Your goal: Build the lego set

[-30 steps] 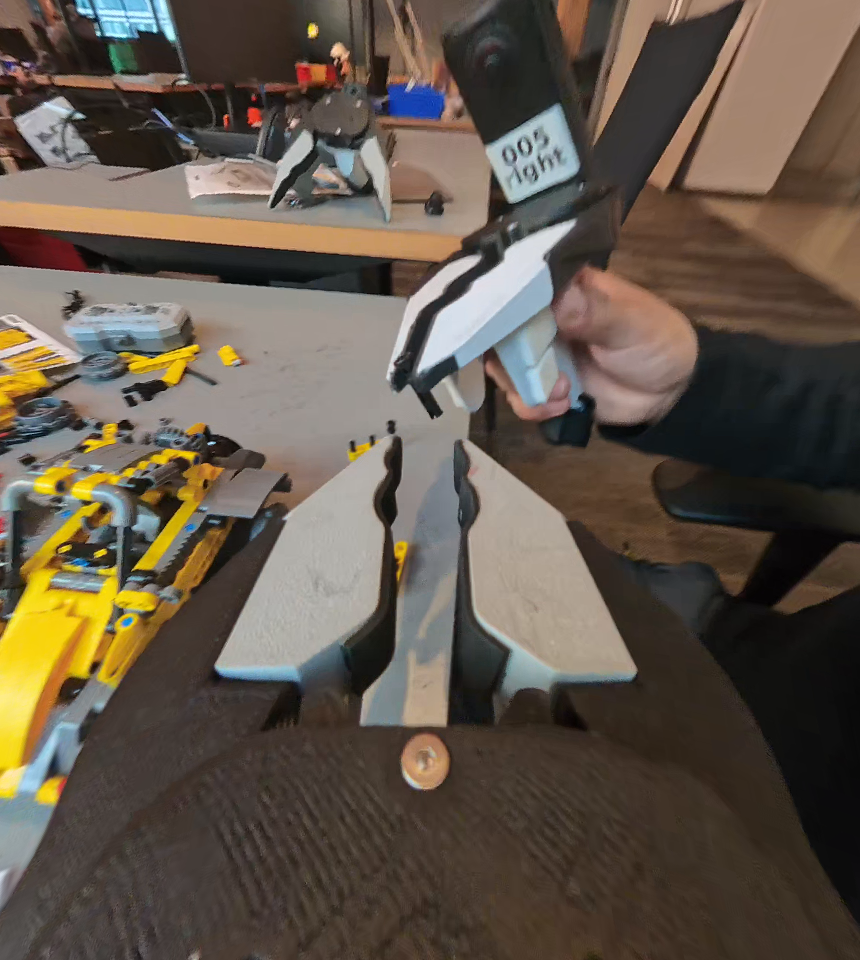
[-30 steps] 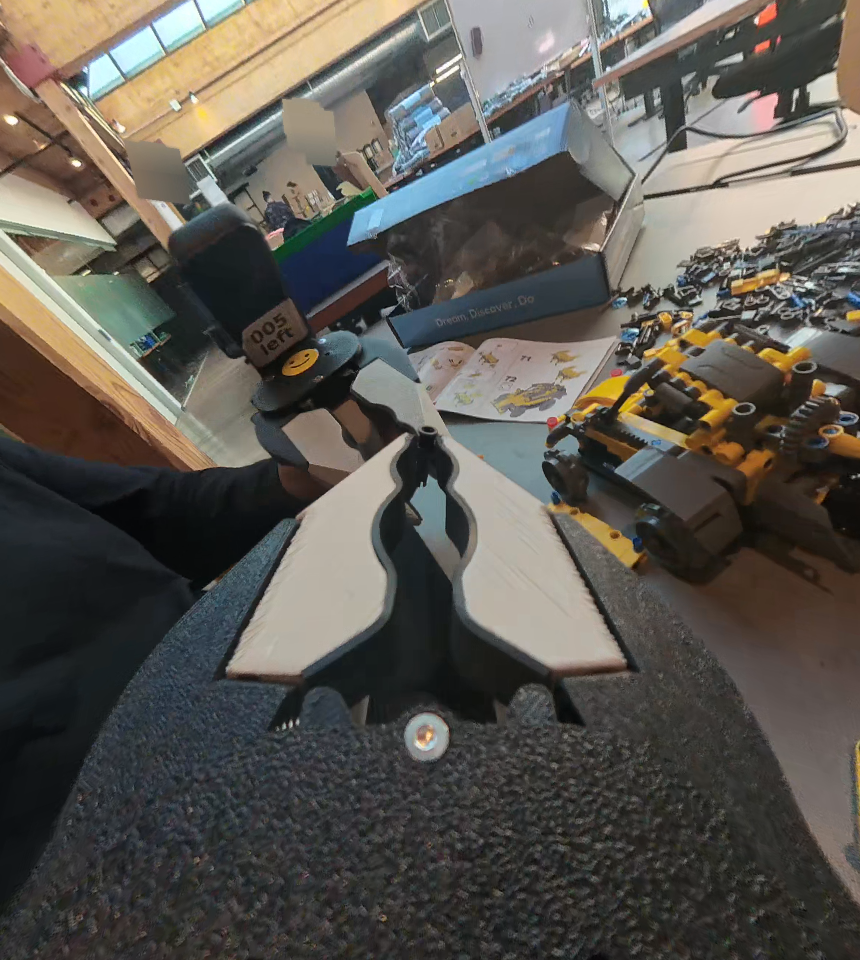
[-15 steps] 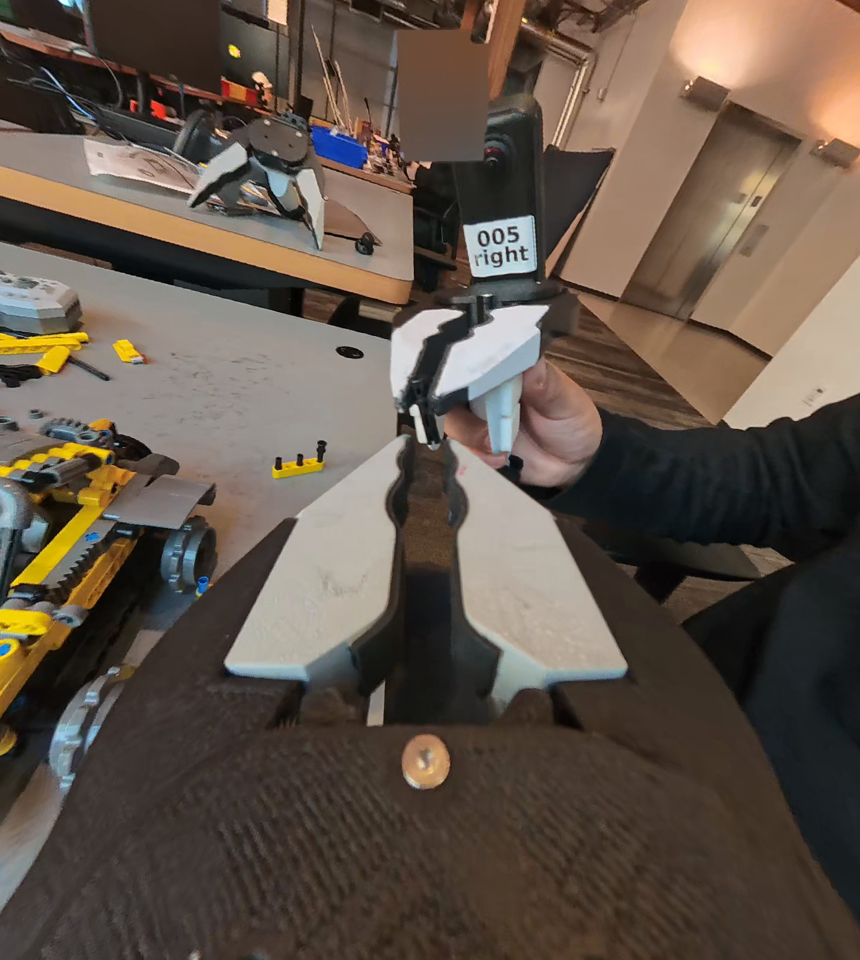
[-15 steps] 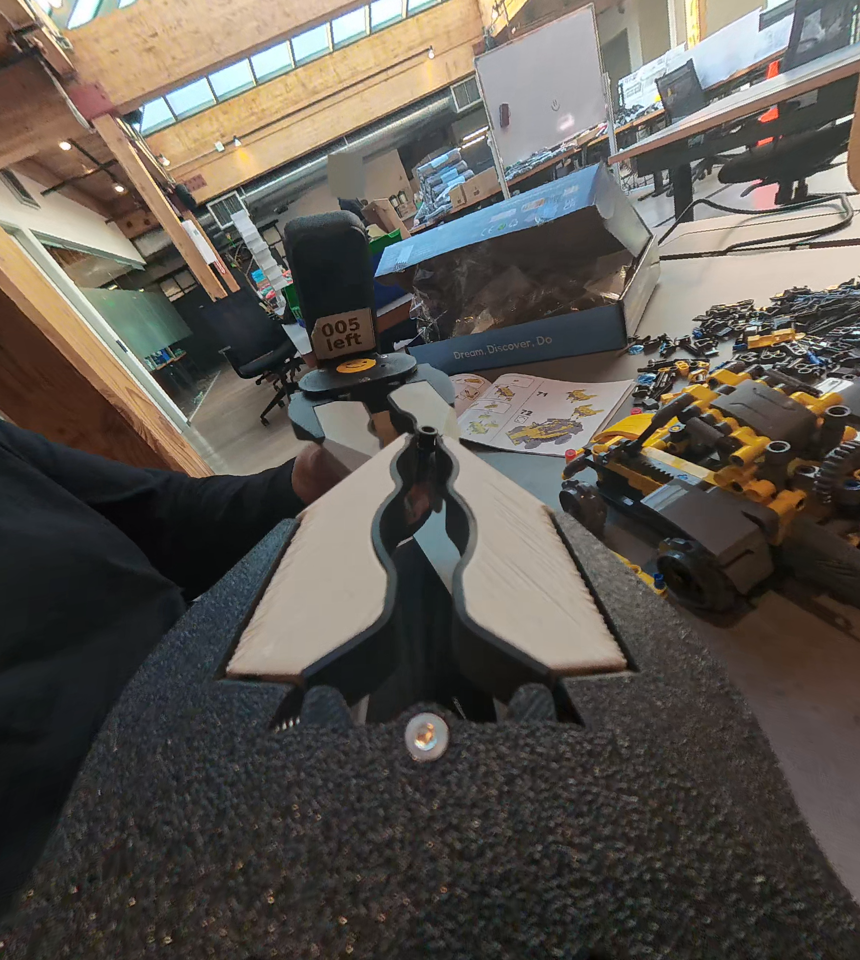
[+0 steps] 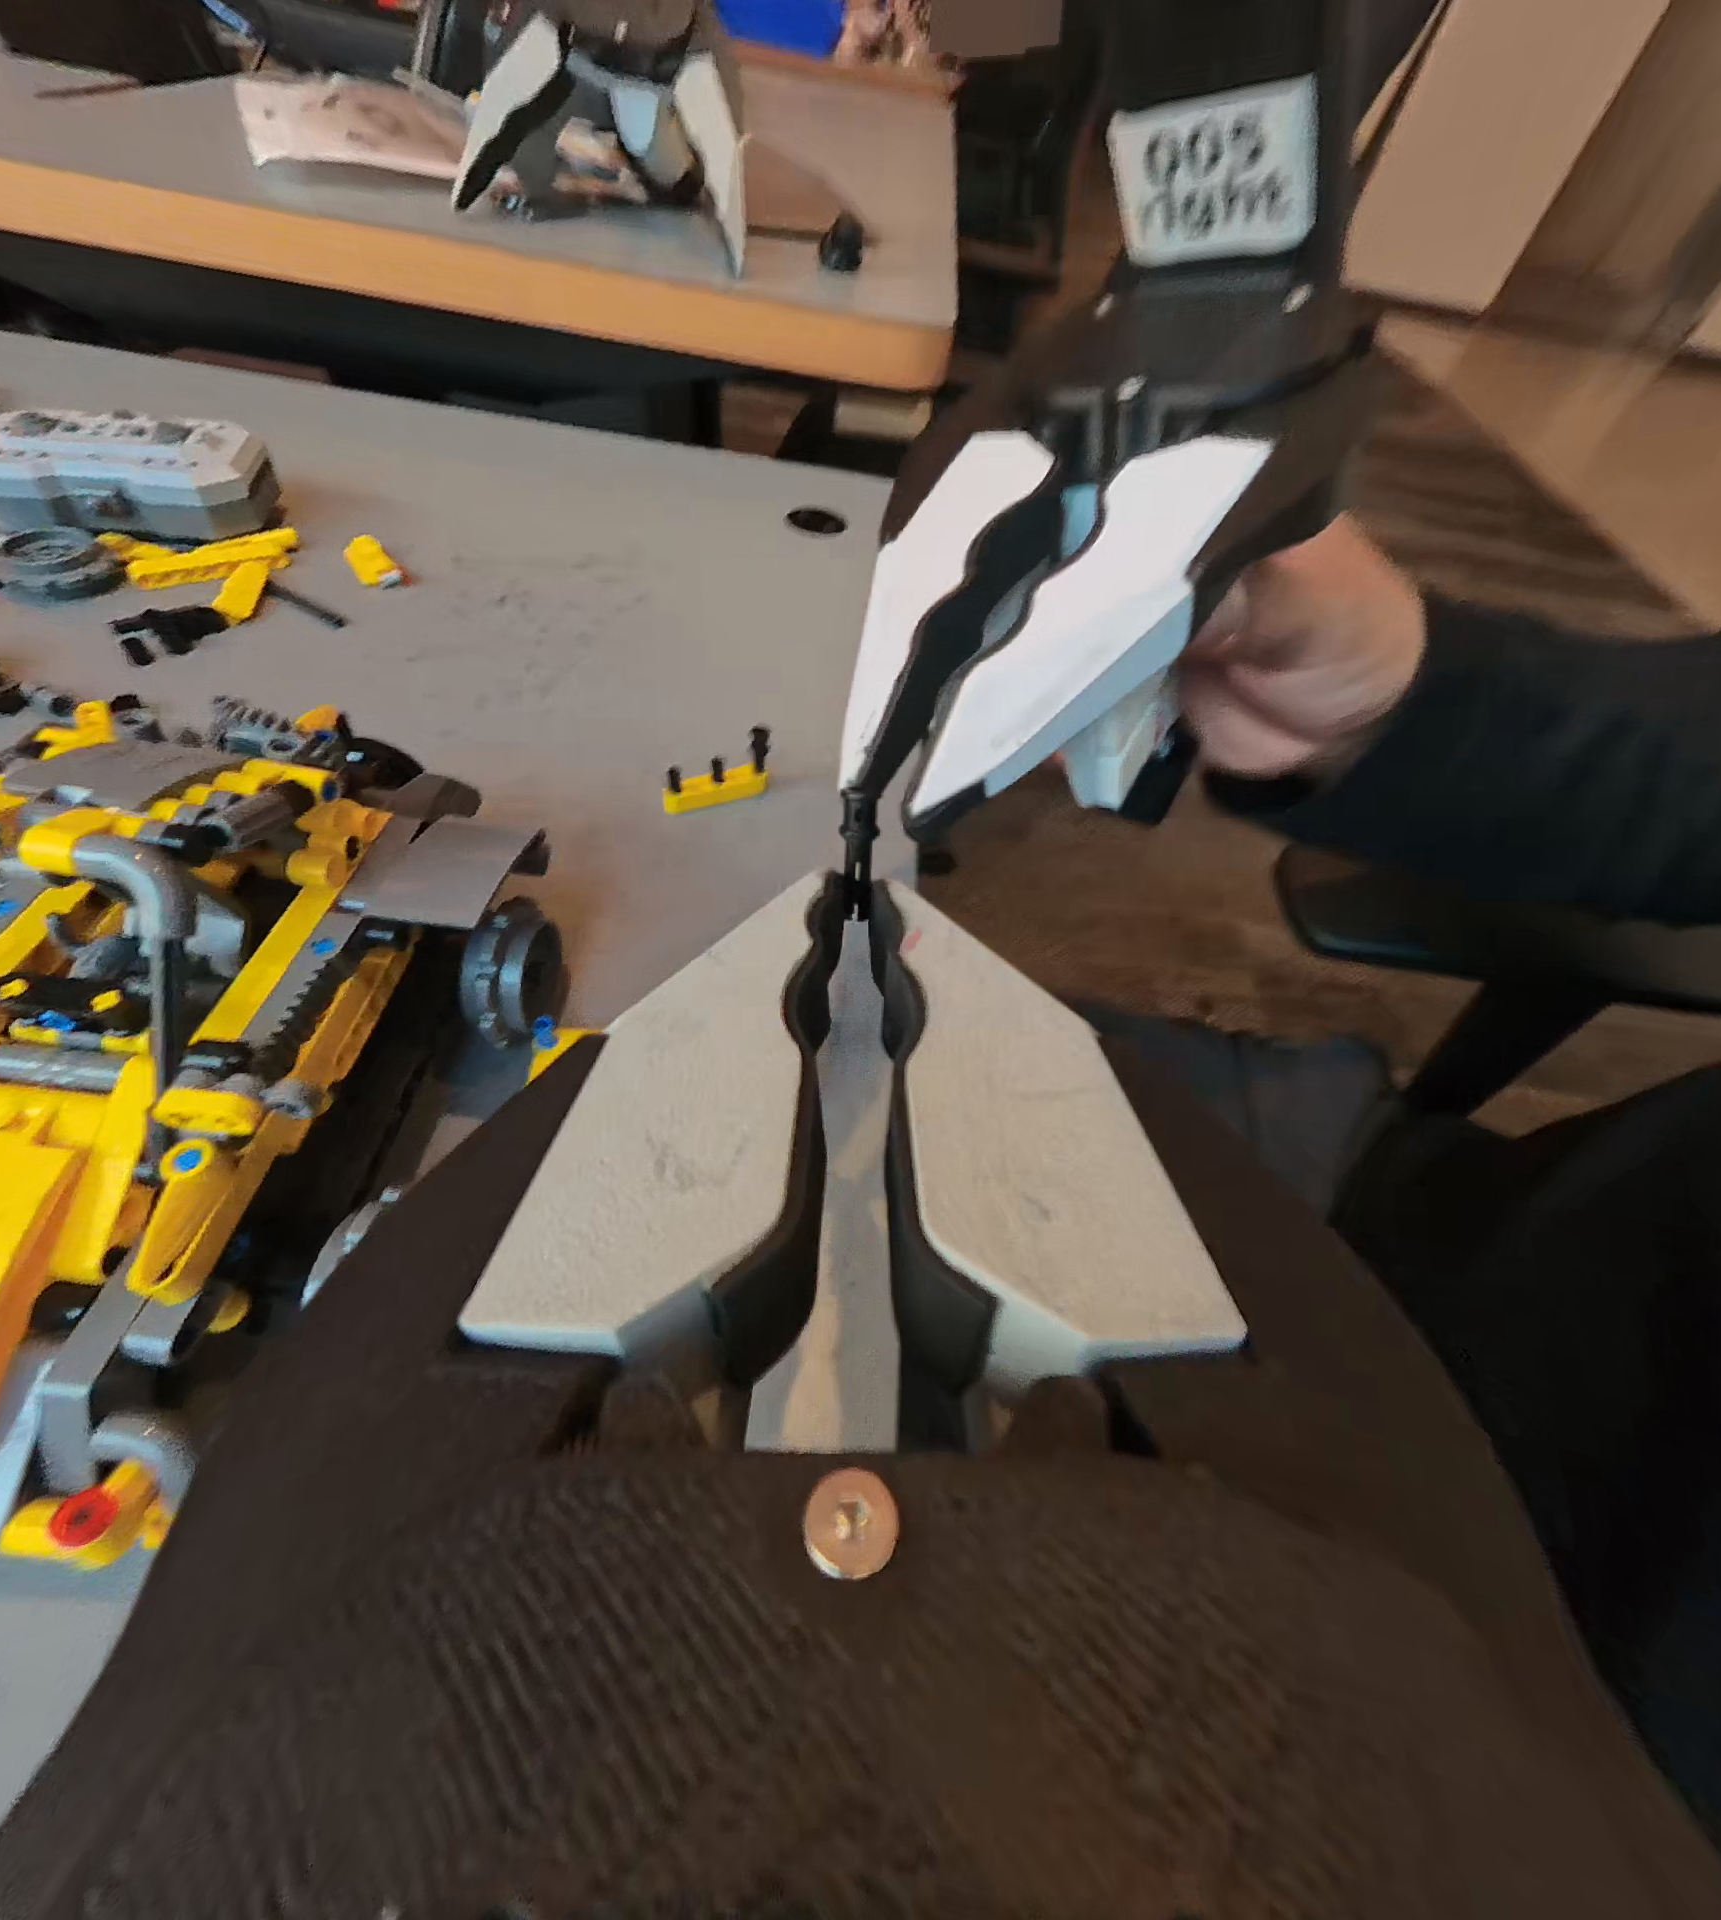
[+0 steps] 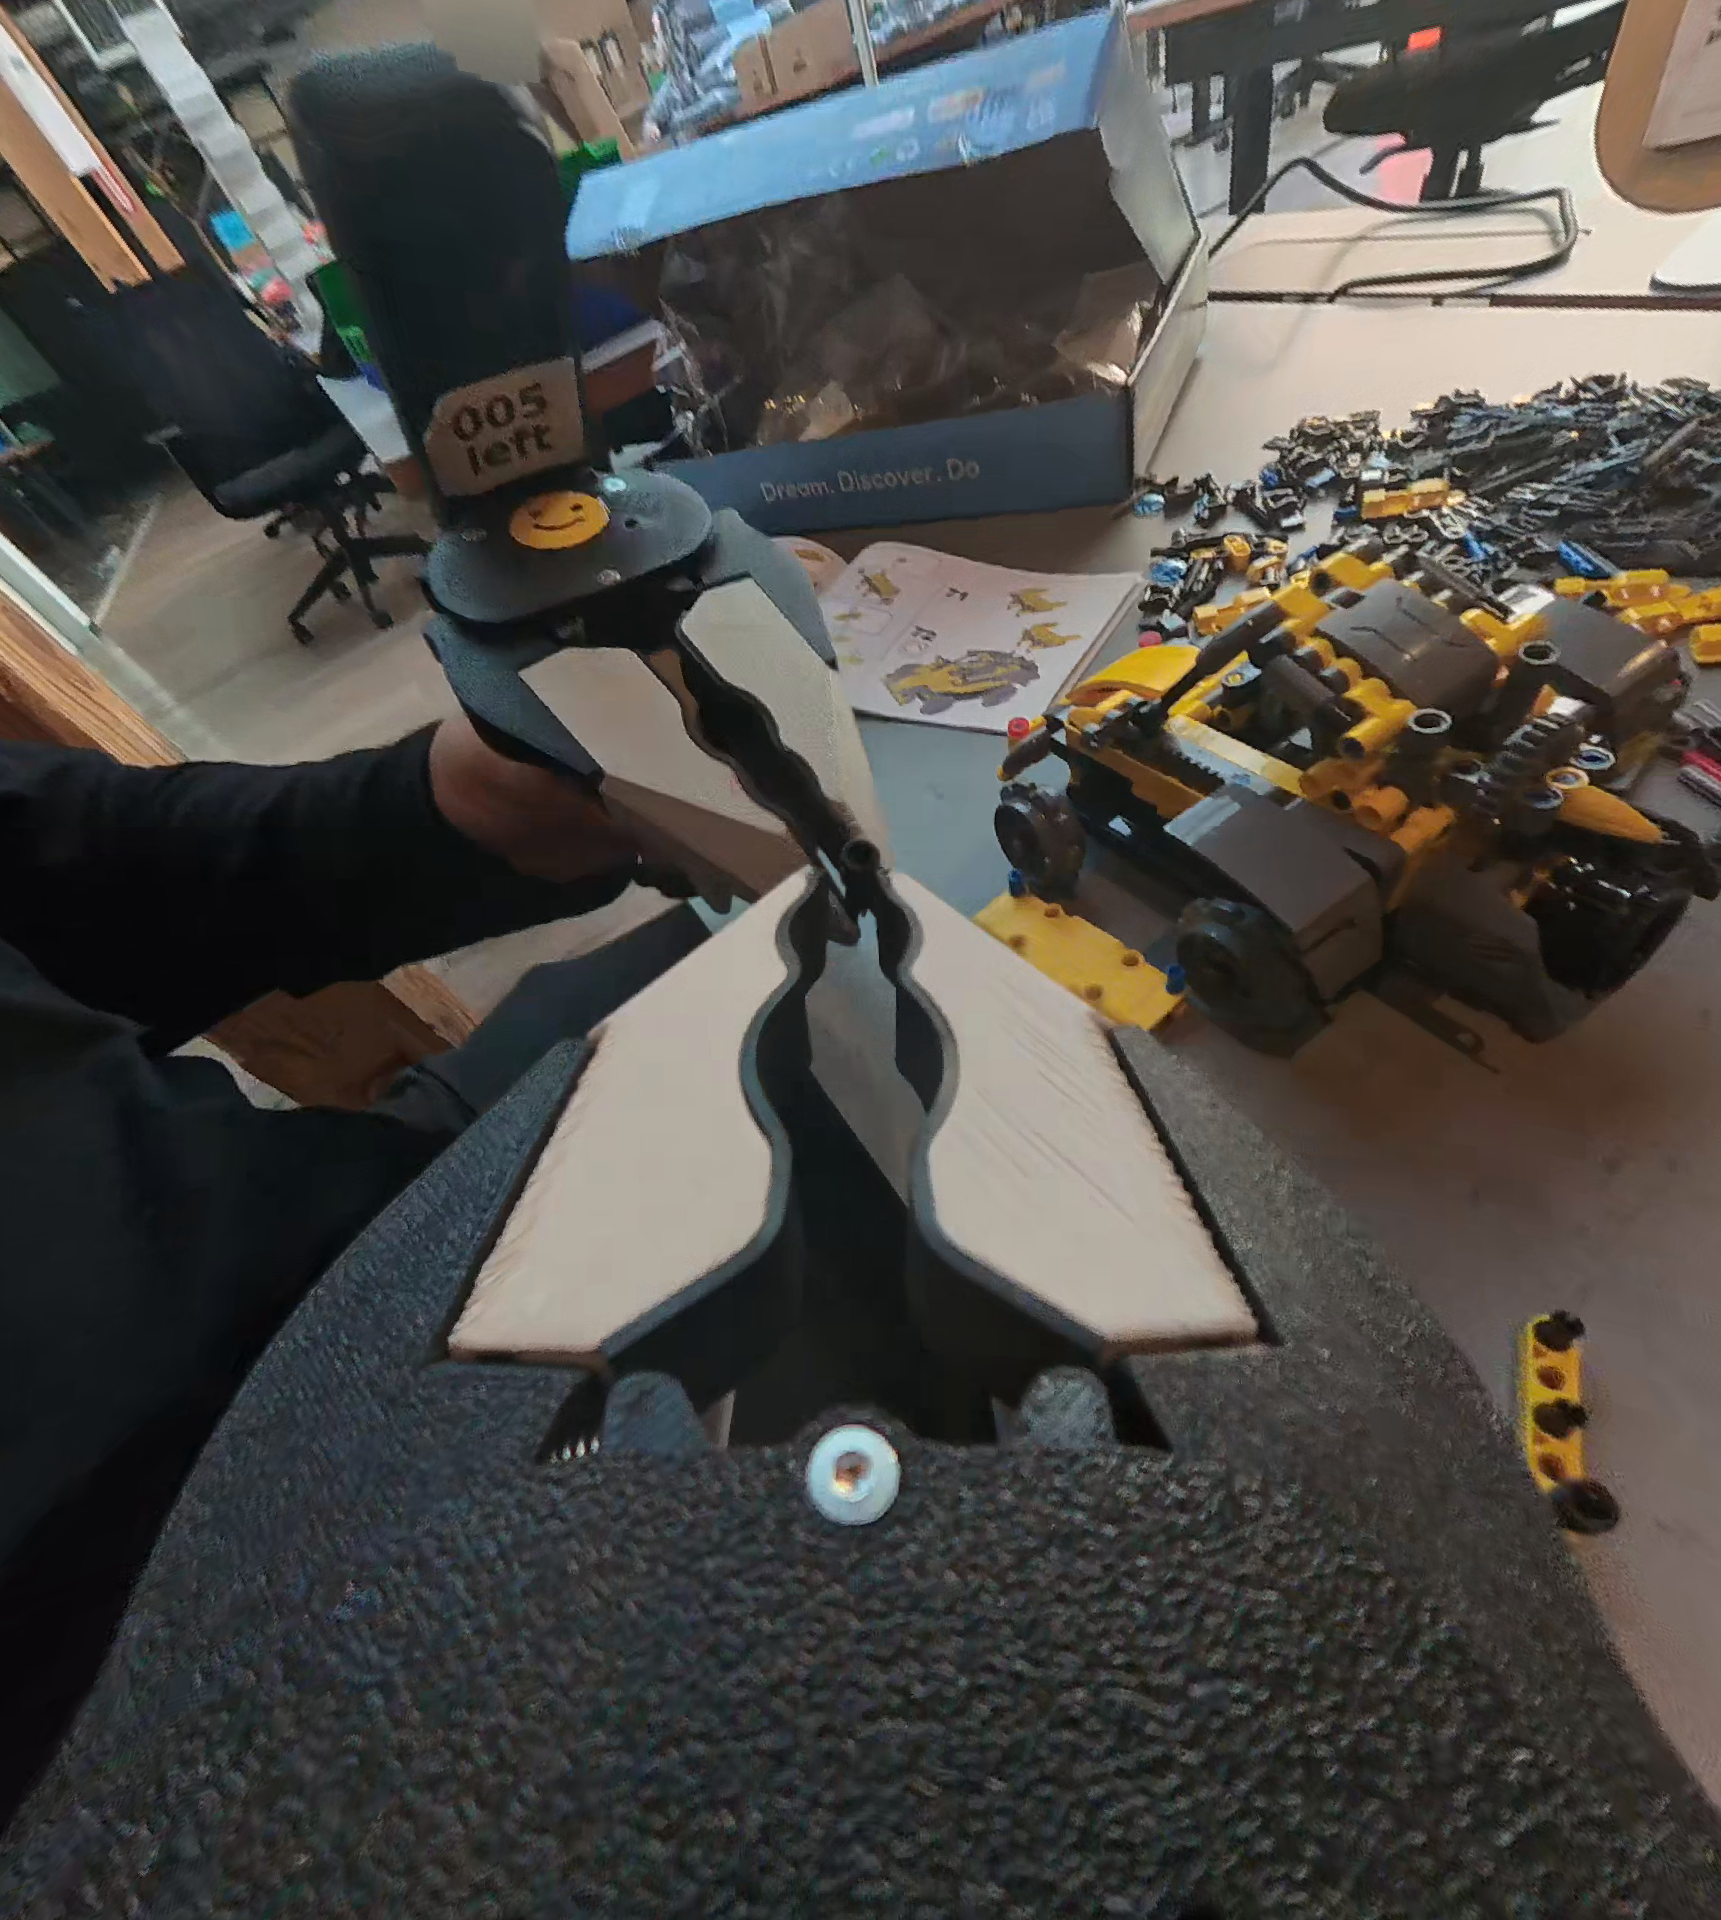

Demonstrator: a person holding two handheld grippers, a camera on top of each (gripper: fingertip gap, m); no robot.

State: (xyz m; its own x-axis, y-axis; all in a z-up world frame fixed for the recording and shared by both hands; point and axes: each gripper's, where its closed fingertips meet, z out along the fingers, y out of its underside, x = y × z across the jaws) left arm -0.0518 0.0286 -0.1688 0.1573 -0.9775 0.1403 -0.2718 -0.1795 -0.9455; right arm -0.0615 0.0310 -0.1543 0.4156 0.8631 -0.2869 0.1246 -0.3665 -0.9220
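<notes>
My left gripper (image 5: 854,896) is shut on the lower end of a small black pin (image 5: 857,836). My right gripper (image 6: 851,891) meets it tip to tip just off the table's near edge, and the same pin (image 6: 856,860) sits between its fingertips, with the jaws only a narrow gap apart. The right gripper also shows in the left wrist view (image 5: 885,802), held in a hand. The left gripper shows in the right wrist view (image 6: 840,836). A yellow and grey brick-built vehicle (image 5: 108,997) stands on the grey table (image 5: 565,623), left of both grippers; it also shows in the right wrist view (image 6: 1355,821).
A short yellow beam with black pins (image 5: 716,784) lies near the table edge. Loose parts and a grey battery box (image 5: 113,478) lie at the far left. An open blue box (image 6: 897,291), an instruction booklet (image 6: 970,634), a parts pile (image 6: 1562,447) and a yellow beam (image 6: 1554,1413) also show. The grippers are tip to tip, or close to it. Left tips and right tips are each some 15 cm from the yellow beam (image 6: 1554,1413). The left camera catches it too, in the left wrist view (image 5: 711,782).
The left gripper was open a second ago and has closed onto the pin that the right gripper held. Both grippers have tilted down towards the table edge.
</notes>
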